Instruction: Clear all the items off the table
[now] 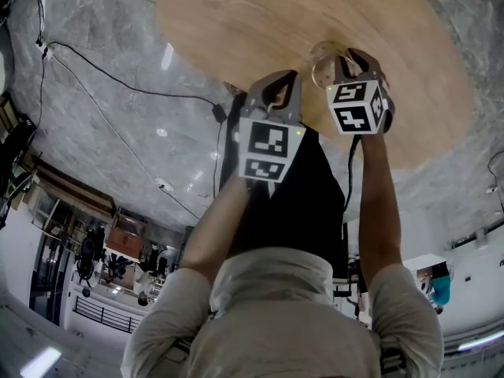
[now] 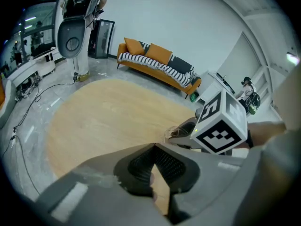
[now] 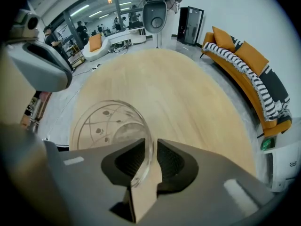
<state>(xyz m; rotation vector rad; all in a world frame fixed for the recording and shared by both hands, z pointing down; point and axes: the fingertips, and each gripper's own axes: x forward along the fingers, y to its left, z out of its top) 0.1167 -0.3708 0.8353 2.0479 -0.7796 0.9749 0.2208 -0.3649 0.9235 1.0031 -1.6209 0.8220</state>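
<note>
My right gripper (image 3: pixel 150 147) is shut on the rim of a clear glass (image 3: pixel 110 126) etched with a leaf pattern; the glass wall sits between the two pads. In the head view this glass (image 1: pixel 323 63) hangs over the near edge of the round wooden table (image 1: pixel 260 14), held by my right gripper (image 1: pixel 346 57). To its left is my left gripper (image 1: pixel 277 81), level with the table's near edge. My left gripper (image 2: pixel 154 147) is shut, pads meeting, with nothing between them. From it I see the glass (image 2: pixel 174 132) to the right.
An orange sofa (image 2: pixel 160 65) with a striped throw stands beyond the table, also visible as the sofa (image 3: pixel 254 74) on the right. Black cables (image 1: pixel 118 85) run across the marble floor at left. A tall stand (image 2: pixel 73 32) rises past the table's far left.
</note>
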